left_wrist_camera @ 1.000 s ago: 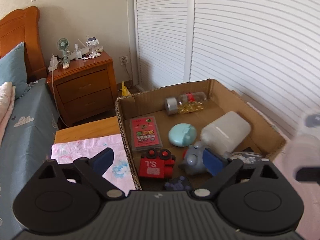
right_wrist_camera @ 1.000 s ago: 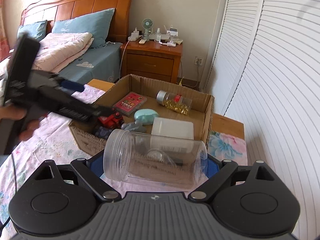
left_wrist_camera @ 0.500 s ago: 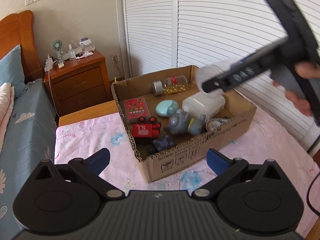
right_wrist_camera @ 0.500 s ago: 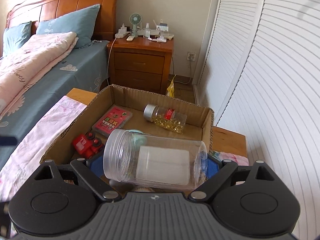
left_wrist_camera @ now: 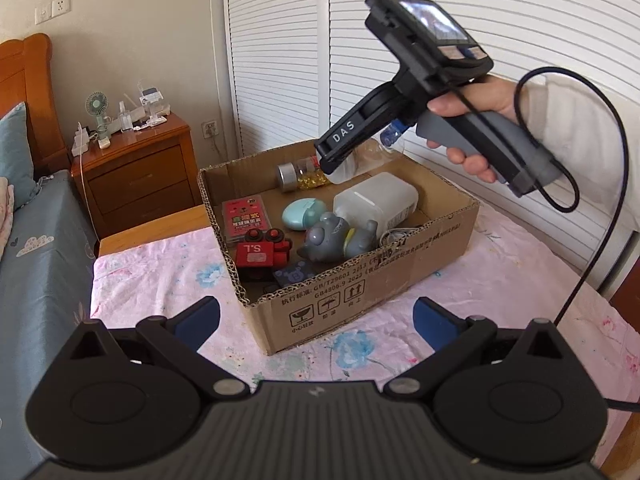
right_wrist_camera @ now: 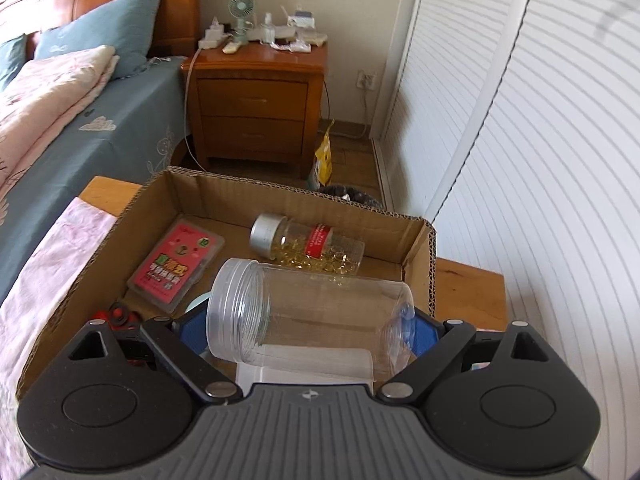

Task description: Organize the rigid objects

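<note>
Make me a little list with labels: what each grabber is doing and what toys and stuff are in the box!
right gripper: shut on the clear plastic jar, held sideways above the cardboard box
left gripper: open, holding nothing, in front of the box
in the box: red toy train, grey toy figure, pill bottle, red card box, teal round case, white plastic container
under the box: pink floral cloth
</note>
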### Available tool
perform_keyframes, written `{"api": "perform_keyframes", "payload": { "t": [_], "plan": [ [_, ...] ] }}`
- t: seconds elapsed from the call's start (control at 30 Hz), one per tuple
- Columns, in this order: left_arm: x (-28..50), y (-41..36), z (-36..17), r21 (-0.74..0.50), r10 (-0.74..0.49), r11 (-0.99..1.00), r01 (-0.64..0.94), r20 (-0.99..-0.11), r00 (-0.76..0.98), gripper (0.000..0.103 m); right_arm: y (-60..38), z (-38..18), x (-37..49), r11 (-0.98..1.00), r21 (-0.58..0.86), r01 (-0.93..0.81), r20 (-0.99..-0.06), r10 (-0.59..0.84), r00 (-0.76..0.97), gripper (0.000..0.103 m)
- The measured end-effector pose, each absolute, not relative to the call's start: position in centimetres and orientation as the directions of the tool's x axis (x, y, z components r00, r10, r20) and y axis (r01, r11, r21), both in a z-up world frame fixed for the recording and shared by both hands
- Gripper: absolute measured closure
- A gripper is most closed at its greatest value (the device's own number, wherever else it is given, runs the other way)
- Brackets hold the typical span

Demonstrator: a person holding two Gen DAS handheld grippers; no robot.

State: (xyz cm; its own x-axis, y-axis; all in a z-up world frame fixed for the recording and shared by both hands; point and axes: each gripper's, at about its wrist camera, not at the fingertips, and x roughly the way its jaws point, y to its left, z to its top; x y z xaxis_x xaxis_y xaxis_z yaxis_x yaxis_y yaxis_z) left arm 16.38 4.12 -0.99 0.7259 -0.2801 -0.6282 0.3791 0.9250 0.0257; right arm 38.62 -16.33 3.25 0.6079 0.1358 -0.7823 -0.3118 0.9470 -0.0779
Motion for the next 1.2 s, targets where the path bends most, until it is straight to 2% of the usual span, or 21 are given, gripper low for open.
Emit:
{"api": "perform_keyframes", "payload": {
  "t": [0.33, 0.4, 0.67, 1.2],
  "plan": [
    [16.5, 4.6, -1.2, 0.013, -0.286, 0.927, 0.374, -0.622, 0.729, 0.001, -16.1, 1.8, 40.7, 0.955, -0.11, -0.277, -0.824, 0.069, 0.563, 0.007],
    [16.7, 4.7, -1.2, 0.01, -0.286, 0.928, 0.373, -0.624, 0.727, 0.001, -16.2, 1.8, 40.9, 0.955, -0.098, -0.279, -0.827, 0.078, 0.556, 0.0],
    [16.7, 4.8, -1.2, 0.011, -0.275, 0.934, 0.357, -0.618, 0.737, 0.001, -15.8, 2.1, 40.2, 0.948, -0.105, -0.3, -0.832, 0.082, 0.549, 0.0],
    [14.9, 3.9, 0.3, 0.043, -0.226, 0.951, 0.307, -0.584, 0.78, 0.001, -17.2, 6.1, 33.7, 0.946, -0.07, -0.317, -0.796, 0.138, 0.589, 0.0]
  ]
}}
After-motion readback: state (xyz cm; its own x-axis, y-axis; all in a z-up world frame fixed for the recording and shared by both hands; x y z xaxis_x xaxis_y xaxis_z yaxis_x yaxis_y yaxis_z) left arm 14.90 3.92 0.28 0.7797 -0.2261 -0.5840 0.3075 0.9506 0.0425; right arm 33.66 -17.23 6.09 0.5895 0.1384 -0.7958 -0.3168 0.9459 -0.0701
